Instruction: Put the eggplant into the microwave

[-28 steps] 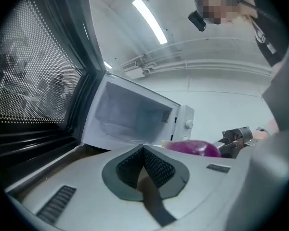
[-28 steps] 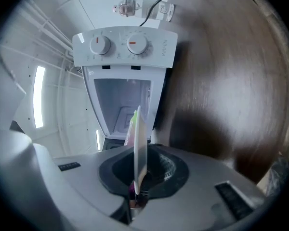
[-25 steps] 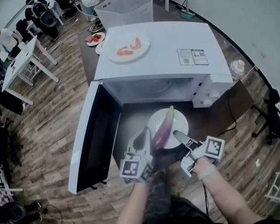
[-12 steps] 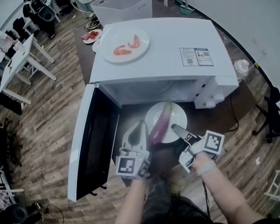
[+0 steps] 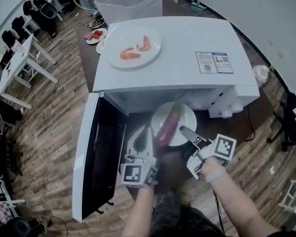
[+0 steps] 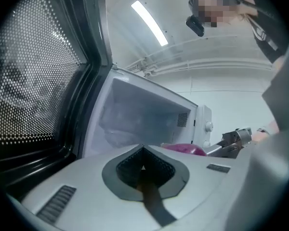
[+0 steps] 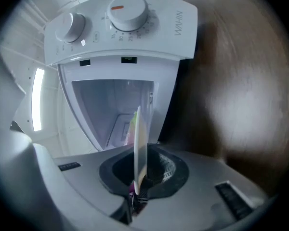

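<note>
Right fingers clamped on plate rim, left fingers shut empty; risk of tipping eggplant off through one-edge hold.

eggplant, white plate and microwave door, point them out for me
eggplant [image 5: 166, 126], head view, middle of its purple body
white plate [image 5: 186, 118], head view, bare right part beside the eggplant
microwave door [image 5: 84, 157], head view, white edge of the open door

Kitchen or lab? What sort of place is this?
Likely a lab or office workspace, not a kitchen: the microwave sits on a dark table in an open, wood-floored room, with white desks at the left and a plastic bin behind it.
</note>
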A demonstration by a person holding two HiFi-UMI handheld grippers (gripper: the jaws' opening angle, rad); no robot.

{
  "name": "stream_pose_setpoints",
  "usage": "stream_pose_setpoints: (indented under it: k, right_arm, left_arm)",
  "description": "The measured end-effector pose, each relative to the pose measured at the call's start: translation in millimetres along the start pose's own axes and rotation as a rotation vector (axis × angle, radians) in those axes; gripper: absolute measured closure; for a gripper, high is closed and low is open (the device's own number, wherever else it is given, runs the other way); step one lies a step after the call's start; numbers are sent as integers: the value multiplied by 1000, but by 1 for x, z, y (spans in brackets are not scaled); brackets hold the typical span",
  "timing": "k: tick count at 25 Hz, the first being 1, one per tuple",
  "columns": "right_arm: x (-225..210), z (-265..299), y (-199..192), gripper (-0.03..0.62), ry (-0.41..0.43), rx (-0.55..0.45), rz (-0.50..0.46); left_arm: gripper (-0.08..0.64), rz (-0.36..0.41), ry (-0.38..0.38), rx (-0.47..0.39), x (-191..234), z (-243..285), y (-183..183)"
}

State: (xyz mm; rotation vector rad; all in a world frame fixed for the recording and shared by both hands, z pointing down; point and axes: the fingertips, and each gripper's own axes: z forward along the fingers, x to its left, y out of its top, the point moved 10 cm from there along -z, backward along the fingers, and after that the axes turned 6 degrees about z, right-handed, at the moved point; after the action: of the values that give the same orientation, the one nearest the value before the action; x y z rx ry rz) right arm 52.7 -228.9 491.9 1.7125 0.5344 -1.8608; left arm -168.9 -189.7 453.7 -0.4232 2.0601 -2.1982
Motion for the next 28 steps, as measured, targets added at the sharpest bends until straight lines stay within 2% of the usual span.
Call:
stream_pose_setpoints:
  k: [15,28]
  right_arm:
    - [0,26,8,572,21,-43,29]
    - [-1,38,13,572,21,-75,49]
  left_arm:
    - [552,-14,6,55,-1,-2,-16]
    - [552,-30,-72,93,-20,-5,-20]
